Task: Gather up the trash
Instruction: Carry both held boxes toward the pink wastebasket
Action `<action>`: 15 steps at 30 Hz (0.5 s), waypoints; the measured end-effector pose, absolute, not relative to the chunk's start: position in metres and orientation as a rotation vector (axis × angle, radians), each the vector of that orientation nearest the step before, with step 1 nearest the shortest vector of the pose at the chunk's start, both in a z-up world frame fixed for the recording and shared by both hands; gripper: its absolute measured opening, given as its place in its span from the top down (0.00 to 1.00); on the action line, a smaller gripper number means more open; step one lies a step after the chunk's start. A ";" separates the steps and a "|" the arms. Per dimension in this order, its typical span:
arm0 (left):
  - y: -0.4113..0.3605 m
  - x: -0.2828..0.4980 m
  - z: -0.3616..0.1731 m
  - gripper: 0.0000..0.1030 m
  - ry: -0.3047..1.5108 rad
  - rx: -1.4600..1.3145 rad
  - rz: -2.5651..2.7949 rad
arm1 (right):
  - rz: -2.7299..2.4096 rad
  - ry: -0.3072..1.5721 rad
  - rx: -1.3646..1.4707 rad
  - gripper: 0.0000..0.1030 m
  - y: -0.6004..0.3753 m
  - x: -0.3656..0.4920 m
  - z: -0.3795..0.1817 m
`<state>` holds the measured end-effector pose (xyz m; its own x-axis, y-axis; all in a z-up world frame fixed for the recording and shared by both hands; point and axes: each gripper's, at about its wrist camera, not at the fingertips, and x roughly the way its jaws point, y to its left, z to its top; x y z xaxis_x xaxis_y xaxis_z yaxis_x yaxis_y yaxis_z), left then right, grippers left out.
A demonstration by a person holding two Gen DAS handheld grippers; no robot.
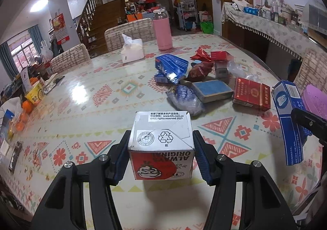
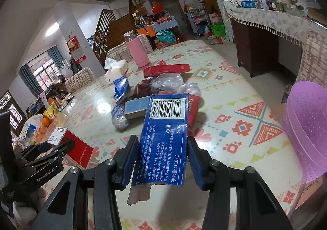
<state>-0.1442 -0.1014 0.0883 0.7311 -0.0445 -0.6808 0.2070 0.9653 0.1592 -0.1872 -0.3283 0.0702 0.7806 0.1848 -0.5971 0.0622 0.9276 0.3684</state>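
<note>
My left gripper is shut on a white and red takeaway carton, held above the patterned table. My right gripper is shut on a long blue toothpaste box, which also shows at the right of the left wrist view as the toothpaste box. Beyond both lies a heap of trash: a blue foil bag, red wrappers, a blue flat box, a red cigarette carton and crumpled plastic. A purple perforated bin stands at the table's right edge.
A pink flask, a tissue pack, oranges and a yellow box stand on the table. Chairs line its far side. A cloth-covered sideboard runs along the right wall.
</note>
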 end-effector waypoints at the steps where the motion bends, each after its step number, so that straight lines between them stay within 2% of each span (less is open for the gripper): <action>1: -0.104 -0.143 0.088 0.45 0.741 0.236 -0.142 | 0.066 0.677 0.387 0.49 -0.331 -0.187 0.070; 15: -0.152 -0.133 0.101 0.45 0.760 0.206 -0.291 | 0.004 0.648 0.456 0.49 -0.388 -0.203 0.069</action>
<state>-0.1333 -0.1522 0.1010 0.6877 -0.1843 -0.7022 0.3316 0.9402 0.0780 -0.2028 -0.3881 0.0693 0.8008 0.1439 -0.5813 0.1362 0.9015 0.4108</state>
